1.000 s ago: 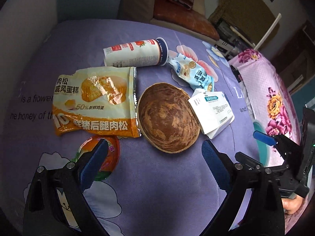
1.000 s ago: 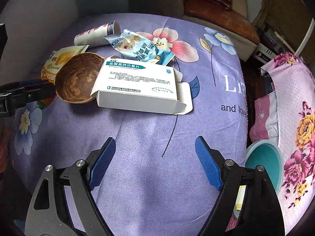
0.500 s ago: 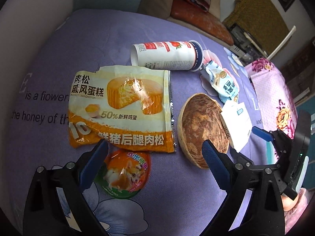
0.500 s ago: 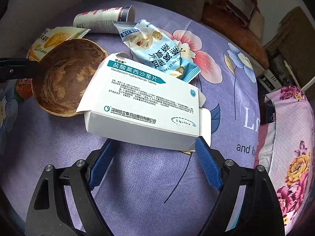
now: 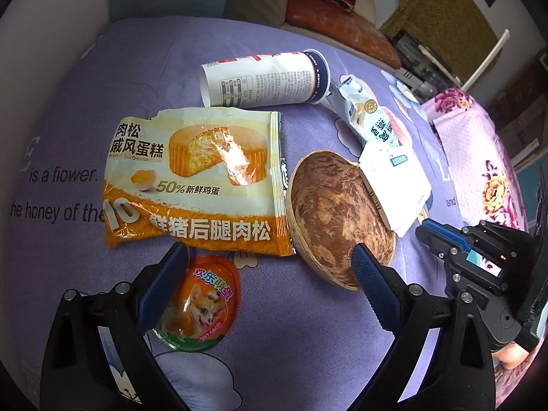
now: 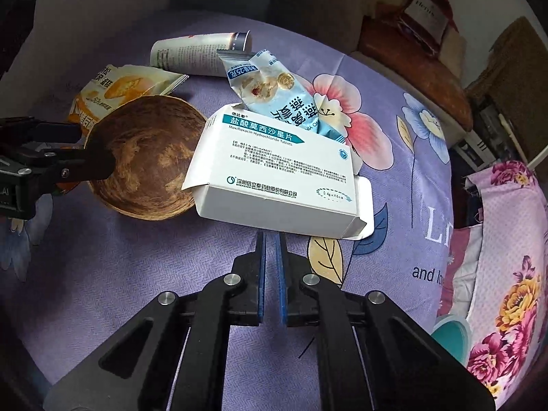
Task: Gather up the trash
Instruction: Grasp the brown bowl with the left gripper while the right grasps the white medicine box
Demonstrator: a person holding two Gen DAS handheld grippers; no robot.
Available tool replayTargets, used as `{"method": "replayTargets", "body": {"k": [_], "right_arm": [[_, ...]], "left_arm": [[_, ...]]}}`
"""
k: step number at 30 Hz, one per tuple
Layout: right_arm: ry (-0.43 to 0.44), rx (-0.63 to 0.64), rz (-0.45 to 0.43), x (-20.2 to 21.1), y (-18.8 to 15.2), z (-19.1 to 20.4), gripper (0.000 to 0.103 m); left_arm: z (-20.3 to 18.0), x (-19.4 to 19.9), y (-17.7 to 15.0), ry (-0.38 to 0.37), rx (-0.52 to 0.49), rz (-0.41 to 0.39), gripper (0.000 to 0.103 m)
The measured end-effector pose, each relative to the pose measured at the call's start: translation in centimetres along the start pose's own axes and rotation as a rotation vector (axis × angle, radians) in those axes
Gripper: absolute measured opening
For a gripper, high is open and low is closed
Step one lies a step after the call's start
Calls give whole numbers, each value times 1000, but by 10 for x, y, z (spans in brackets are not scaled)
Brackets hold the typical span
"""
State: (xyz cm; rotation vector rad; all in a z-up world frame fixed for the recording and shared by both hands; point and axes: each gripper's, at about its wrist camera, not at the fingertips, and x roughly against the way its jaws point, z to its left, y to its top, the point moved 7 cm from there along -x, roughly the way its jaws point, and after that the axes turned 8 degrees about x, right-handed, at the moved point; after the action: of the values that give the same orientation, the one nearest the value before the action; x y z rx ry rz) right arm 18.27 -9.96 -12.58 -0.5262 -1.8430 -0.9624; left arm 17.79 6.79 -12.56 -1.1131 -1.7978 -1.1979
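Nothing seems collected yet: the wooden bowl (image 5: pixel 337 219) in the middle of the purple flowered cloth (image 5: pixel 281 342) is empty, and all the trash lies around it. On its left lies the big orange cake bag (image 5: pixel 195 178), at the far side the fallen paper cup (image 5: pixel 262 80), and near the left tool (image 5: pixel 267 274) the small round lid with a dog picture (image 5: pixel 197 303). To the right, the white medicine box (image 6: pixel 274 167) leans with one end on the bowl rim, and the light blue snack wrapper (image 6: pixel 270 92) lies partly under it at the far side. The left tool is wide open, one finger over the dog lid and the other over the near rim of the bowl, gripping nothing. The right tool (image 6: pixel 270 250) has its fingers almost together at the near edge of the medicine box; I cannot tell if it pinches the edge or only touches it. I judge the task is at its very beginning, and five pieces are left to gather.
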Motion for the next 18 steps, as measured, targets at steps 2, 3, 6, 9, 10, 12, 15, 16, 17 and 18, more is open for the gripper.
{"method": "replayTargets", "body": {"k": [2,3,6,9,10,12,15,16,17,18], "right_arm": [[-9,43,4,0,-1,3,55],[-21,61,-4,-1,-2,4,75],[-43,134,-11,-5,1,7,75],[-66,197,-17,-14,8,7,75],[-73,216,-23,-17,11,6,75],[-93,255,-40,-22,16,6,73],[-143,281,-57,-27,23,3,48],[-152,277,-71,-24,25,2,46],[-163,273,-90,-19,27,2,37],[-178,265,-107,-14,29,1,32]], "left_arm": [[4,-1,1,24,4,-9,96],[7,-1,2,35,5,-14,96],[17,3,5,37,22,-24,96],[23,6,6,33,27,-30,96],[24,6,6,33,23,-31,96],[24,7,5,34,11,-34,96],[21,6,4,33,-6,-28,96],[19,5,3,35,-13,-27,96],[17,5,3,34,-20,-25,96],[13,4,3,28,-26,-23,96]]}}
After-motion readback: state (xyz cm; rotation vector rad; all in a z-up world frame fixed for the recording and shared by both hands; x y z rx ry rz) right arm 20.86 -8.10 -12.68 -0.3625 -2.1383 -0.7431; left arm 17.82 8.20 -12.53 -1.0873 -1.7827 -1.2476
